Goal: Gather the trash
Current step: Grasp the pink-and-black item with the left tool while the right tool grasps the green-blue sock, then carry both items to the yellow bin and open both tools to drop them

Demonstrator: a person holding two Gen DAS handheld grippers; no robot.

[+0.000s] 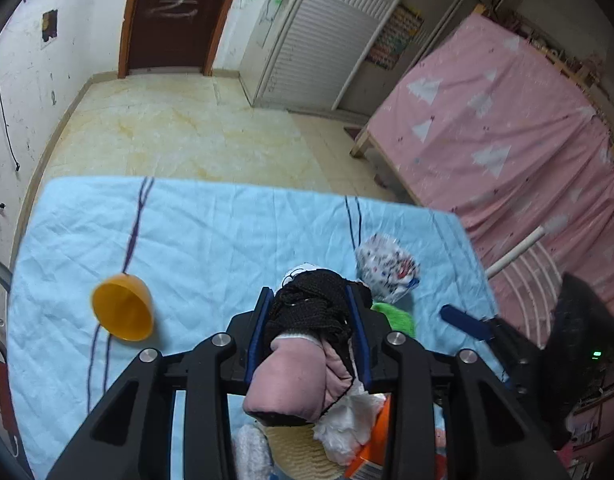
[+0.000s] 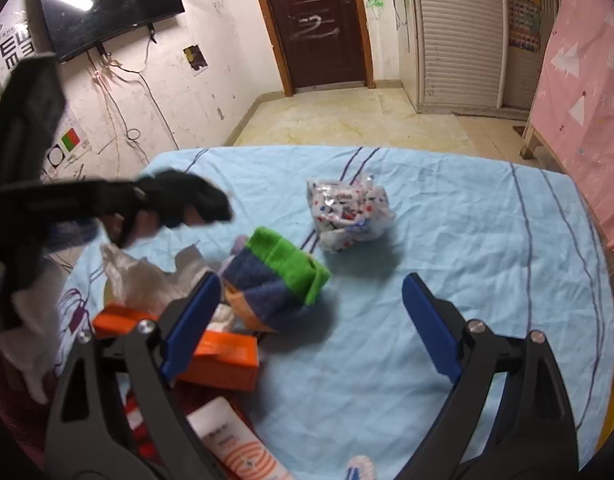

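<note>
Socks (image 1: 307,344) pinched in left tool (image 1: 311,300) – bundle's underside hidden – right tool (image 2: 313,320) spread wide

A white scrawl resembling "2" marks the brown door (image 2: 315,26). An eye chart (image 2: 15,50) on the left wall shows rows of "E" shapes. Other print is too blurred to read.
</note>
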